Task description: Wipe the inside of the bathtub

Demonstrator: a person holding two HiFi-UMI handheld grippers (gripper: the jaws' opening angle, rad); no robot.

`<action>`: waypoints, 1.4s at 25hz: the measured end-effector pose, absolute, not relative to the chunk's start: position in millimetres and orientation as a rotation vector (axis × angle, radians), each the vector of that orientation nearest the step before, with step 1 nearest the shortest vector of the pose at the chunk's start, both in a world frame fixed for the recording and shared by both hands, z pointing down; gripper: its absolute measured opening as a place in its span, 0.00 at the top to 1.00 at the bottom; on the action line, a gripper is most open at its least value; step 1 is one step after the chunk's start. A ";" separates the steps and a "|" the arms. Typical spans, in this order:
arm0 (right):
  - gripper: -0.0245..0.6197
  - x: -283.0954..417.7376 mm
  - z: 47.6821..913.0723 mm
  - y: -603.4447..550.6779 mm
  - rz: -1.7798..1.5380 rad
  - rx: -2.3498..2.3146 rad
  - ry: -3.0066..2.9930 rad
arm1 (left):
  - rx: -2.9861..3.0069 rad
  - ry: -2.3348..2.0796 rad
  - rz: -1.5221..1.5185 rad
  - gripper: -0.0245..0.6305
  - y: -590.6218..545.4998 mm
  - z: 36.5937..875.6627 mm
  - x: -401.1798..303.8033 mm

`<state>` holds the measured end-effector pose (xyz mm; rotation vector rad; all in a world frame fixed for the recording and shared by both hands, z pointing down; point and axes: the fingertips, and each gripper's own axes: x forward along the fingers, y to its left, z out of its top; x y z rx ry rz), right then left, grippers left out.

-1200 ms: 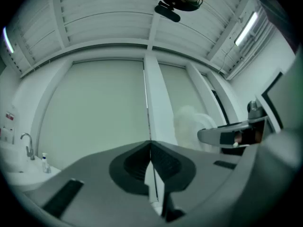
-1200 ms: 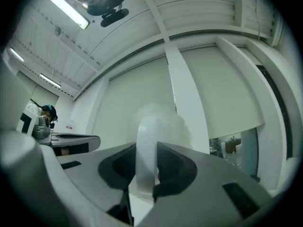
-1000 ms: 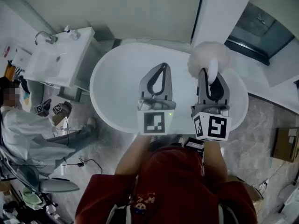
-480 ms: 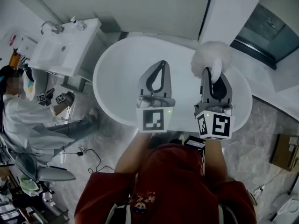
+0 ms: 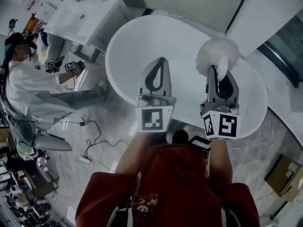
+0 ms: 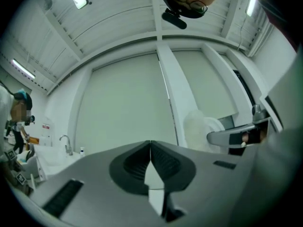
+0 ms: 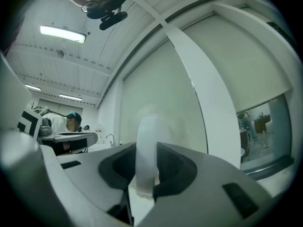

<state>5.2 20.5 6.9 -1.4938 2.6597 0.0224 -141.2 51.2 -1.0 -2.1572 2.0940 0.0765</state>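
So both grippers are held out over the big white oval bathtub, which sits right below and ahead of them. The right gripper is clamped on the white plastic handle of a fluffy white duster. In the right gripper view the handle stands upright between the two dark ribbed pads, pinched from both sides. The fluffy head sticks out just past the right gripper's tips, over the far side of the tub. Can't really tell from here if it's touching the tub surface or just above it.

The left gripper has its jaws pressed together tip to tip, nothing between them, and it hangs over the middle of the tub, beside the right one and a bit apart from it. Each gripper has its black-and-white marker cube at the near end.

Off to the left of the left gripper there's a white washbasin with a chrome tap, and below that a person in a white coat on the grey marble floor, with a black cable lying nearby
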 end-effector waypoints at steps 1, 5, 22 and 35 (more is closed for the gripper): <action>0.82 0.3 13.2 20.6 0.014 -1.470 2.687 | -2.143 2.113 0.057 0.94 54.3 3.6 -145.0; 0.82 -31.9 43.8 32.1 -0.073 -1.345 2.817 | -2.090 2.201 -0.002 0.94 76.5 23.3 -168.0; 0.82 -242.9 190.4 41.4 -0.388 -0.995 3.252 | -2.127 2.313 -0.026 0.94 73.0 112.5 -341.7; 0.82 -325.0 383.7 93.6 -1.010 -0.488 3.691 | -2.208 2.374 -0.148 0.94 54.8 204.3 -418.5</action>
